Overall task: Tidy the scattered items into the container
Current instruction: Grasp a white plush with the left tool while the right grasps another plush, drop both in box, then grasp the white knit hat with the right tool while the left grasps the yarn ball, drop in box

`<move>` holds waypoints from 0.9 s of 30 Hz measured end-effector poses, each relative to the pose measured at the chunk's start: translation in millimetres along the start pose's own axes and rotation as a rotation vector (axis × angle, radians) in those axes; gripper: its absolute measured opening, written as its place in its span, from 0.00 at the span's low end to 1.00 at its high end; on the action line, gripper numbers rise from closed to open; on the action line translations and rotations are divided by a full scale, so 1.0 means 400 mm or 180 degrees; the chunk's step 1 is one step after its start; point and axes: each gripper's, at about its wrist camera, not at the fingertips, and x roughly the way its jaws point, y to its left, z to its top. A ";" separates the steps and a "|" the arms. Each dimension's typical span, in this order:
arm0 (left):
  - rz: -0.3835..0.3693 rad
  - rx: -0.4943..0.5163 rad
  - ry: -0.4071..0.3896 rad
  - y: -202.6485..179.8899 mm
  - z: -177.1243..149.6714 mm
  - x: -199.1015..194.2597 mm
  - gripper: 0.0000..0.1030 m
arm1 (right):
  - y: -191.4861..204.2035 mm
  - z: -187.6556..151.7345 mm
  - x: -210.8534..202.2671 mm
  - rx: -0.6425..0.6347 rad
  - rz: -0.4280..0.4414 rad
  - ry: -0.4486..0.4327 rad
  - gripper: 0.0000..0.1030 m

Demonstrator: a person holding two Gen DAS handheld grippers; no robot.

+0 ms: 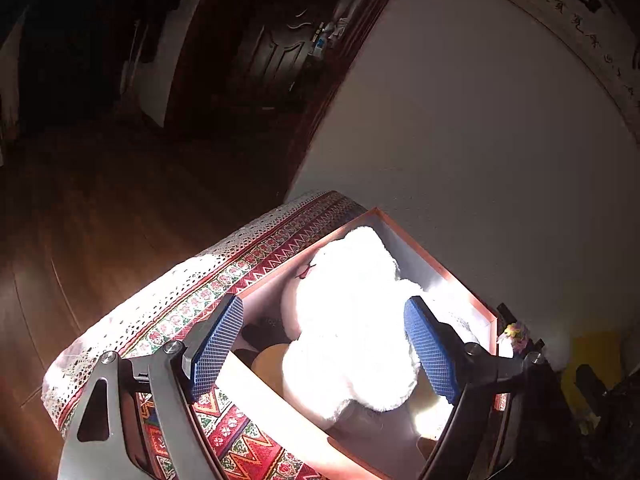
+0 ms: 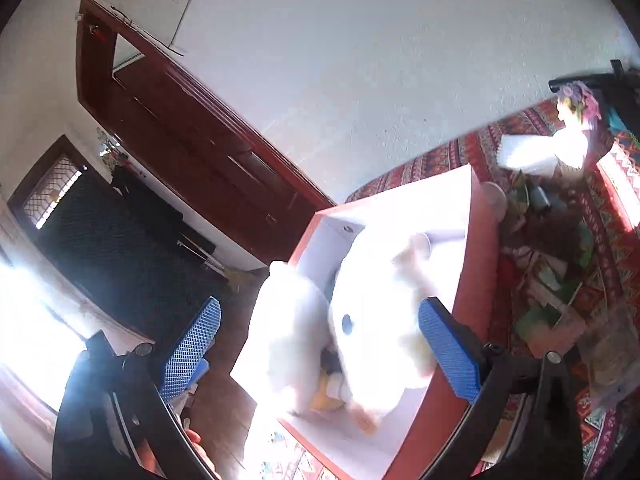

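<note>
Both wrist views look steeply down, close above the shared box point(image 1: 436, 268) point(image 2: 476, 280); opposite sides.

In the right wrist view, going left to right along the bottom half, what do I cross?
Left blue finger pad → white plush toy in the red box → right blue finger pad → dark pile of clutter on the patterned cloth.
</note>
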 end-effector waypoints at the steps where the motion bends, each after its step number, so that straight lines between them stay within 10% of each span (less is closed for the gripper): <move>1: -0.0015 0.0011 -0.0011 0.000 0.000 -0.005 0.80 | -0.012 -0.011 -0.021 -0.0005 -0.0025 -0.0012 0.97; 10: -0.0296 0.0812 0.0117 -0.223 -0.135 -0.020 0.80 | -0.234 0.003 -0.399 0.0379 -0.0331 -0.0722 0.99; 21: -0.0997 0.2322 0.1561 -0.896 -0.753 0.143 0.81 | -0.787 -0.052 -0.695 0.2292 -0.0503 -0.1377 0.99; 27: -0.0918 0.2740 0.1677 -1.159 -0.924 0.238 0.81 | -0.955 -0.058 -0.735 0.3007 -0.0148 -0.1656 0.99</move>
